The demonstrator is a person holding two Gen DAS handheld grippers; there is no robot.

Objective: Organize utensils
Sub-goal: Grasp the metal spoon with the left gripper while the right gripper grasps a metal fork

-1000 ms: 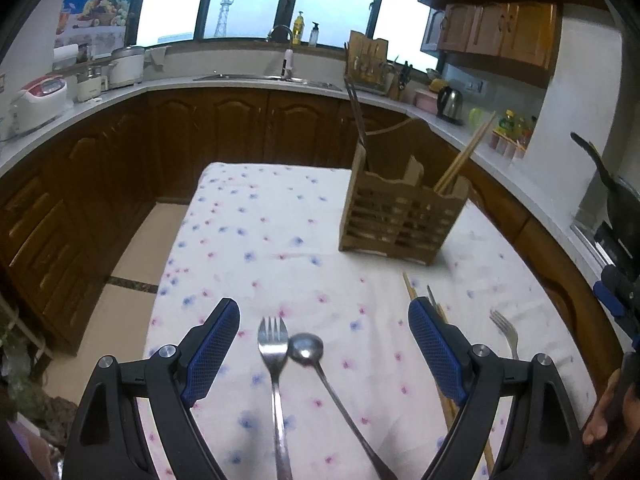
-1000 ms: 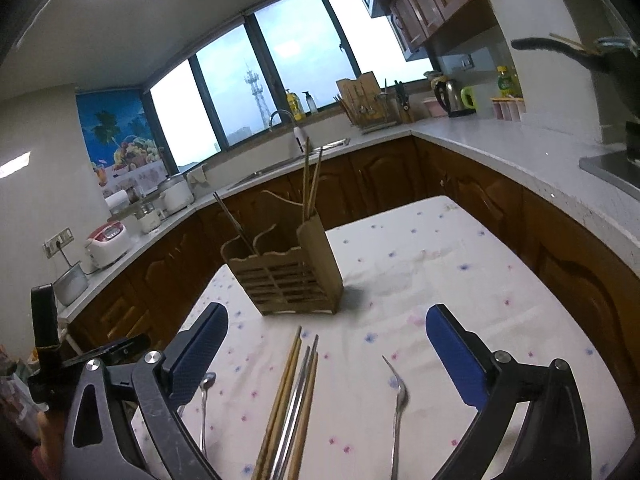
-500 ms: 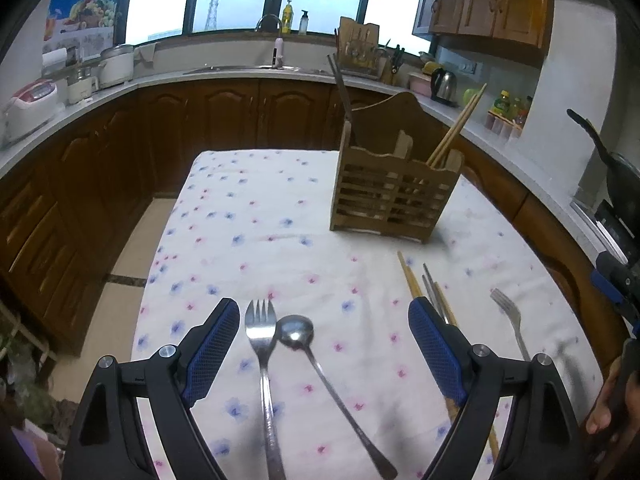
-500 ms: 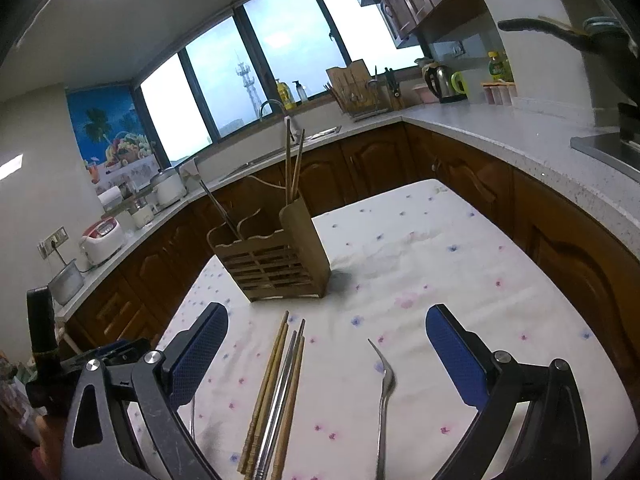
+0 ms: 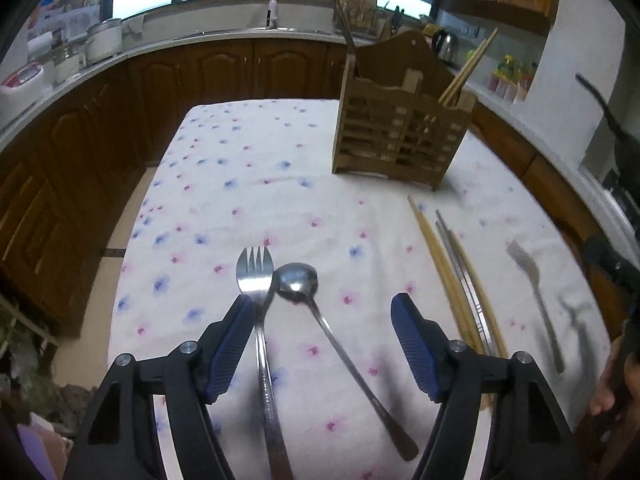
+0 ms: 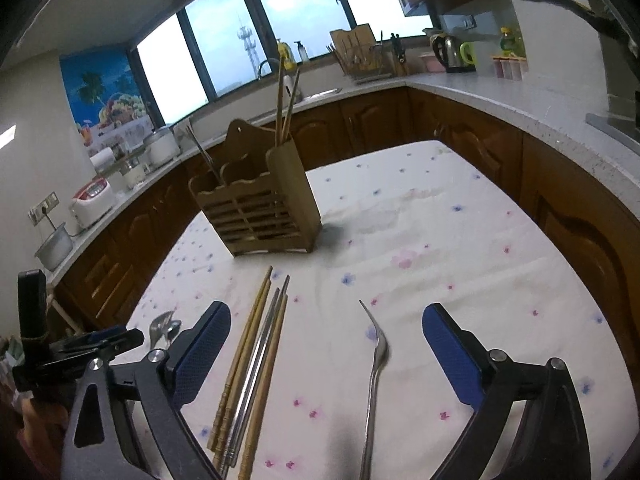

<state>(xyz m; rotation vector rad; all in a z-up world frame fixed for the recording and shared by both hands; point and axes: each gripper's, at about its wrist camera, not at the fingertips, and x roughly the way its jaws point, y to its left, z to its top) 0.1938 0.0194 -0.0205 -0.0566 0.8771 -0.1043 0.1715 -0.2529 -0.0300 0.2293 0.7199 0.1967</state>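
Left wrist view: the left gripper point(image 5: 323, 322) hangs low over the floral tablecloth point(image 5: 248, 184), jaws spread wide and empty, straddling a fork point(image 5: 256, 276) and a spoon point(image 5: 298, 280) whose handles run back toward 6 o'clock. The left pad sits just beside the fork's neck, probably lining up that pick. At 1 o'clock stands the wooden utensil caddy point(image 5: 400, 136) (chopsticks already upright in one compartment), the likely destination.

From the right wrist, the right gripper point(image 6: 326, 342) is equally wide and holds nothing; a second fork point(image 6: 376, 356) lies between its fingers, with a chopstick bundle point(image 6: 256, 352) near its left pad at 10 o'clock.
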